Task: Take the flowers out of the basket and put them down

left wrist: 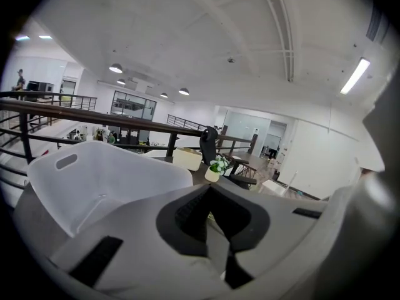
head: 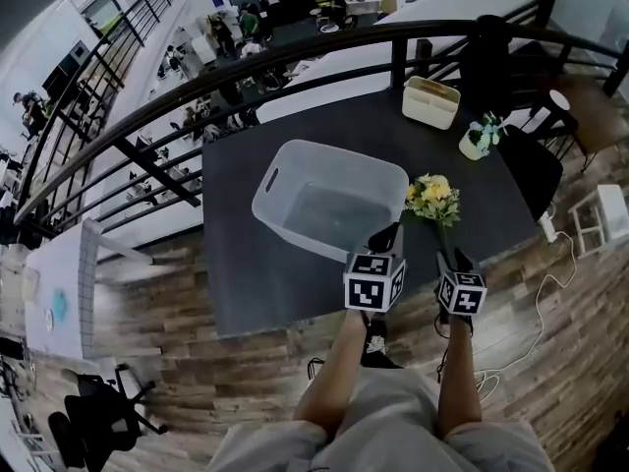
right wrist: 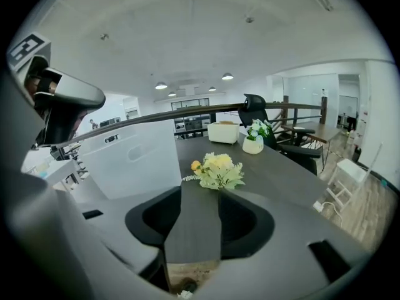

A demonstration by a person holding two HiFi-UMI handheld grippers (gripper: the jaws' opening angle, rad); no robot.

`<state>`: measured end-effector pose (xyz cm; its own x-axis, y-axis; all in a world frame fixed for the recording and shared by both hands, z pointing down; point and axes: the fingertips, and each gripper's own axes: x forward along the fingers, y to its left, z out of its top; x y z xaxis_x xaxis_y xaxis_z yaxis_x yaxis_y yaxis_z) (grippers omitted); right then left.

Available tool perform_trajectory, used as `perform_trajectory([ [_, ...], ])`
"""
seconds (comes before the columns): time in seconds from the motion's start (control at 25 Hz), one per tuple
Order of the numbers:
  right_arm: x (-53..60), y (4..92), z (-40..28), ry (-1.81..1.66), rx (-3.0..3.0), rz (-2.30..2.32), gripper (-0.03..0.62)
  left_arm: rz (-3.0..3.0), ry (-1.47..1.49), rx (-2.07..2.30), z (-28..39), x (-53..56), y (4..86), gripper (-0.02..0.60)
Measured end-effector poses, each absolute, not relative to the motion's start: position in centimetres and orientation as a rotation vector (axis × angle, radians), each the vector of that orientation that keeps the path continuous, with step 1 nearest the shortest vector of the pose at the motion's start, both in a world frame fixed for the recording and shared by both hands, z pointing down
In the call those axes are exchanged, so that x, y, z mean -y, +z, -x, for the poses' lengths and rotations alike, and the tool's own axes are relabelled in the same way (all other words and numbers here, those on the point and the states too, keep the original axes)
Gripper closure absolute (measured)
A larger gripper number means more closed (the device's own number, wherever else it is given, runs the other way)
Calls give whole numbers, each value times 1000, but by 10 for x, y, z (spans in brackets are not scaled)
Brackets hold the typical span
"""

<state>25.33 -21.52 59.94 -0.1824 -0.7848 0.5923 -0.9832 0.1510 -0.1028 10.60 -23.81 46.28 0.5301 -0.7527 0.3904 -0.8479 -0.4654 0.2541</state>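
A bunch of yellow flowers [head: 432, 197] lies on the dark table [head: 285, 283], just right of the white plastic basket [head: 285, 155]. The basket holds nothing that I can see. My right gripper [head: 444, 239] points at the bunch from the near side. In the right gripper view the flowers [right wrist: 217, 170] lie just beyond my right gripper [right wrist: 201, 189], whose jaws stand apart with only bare table between them. My left gripper [head: 385, 234] sits beside the basket's near right corner. In the left gripper view its jaws meet at the tips [left wrist: 209, 186], with the basket [left wrist: 112, 167] to their left.
At the table's far side stand a cream box [head: 430, 101] and a small white pot of white flowers [head: 480, 138]. A black chair [head: 531, 170] is at the table's right edge. A dark railing [head: 295, 62] runs behind the table. A white stool [head: 601, 214] and a cable are on the floor to the right.
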Motion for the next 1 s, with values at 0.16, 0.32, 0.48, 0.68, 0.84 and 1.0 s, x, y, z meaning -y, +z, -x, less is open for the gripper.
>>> perform_trajectory([
  [0.16, 192, 596, -247, 692, 1991, -1742, 427, -2349, 300, 1298, -91, 217, 467, 554],
  [0.32, 168, 589, -234, 738, 1995, -1824, 444, -2350, 321, 1279, -75, 195, 474, 554],
  [0.48, 146, 580, -219, 763, 2013, -1911, 470, -2340, 344, 1264, -59, 173, 484, 554],
  [0.68, 128, 573, -220, 798, 2023, -1978, 531, -2342, 354, 1251, -60, 160, 492, 554],
  [0.84, 110, 567, -214, 779, 2027, -1974, 544, -2333, 371, 1257, -53, 147, 500, 554],
  [1.0, 96, 560, -209, 763, 2041, -1962, 586, -2332, 396, 1268, -48, 136, 504, 554],
])
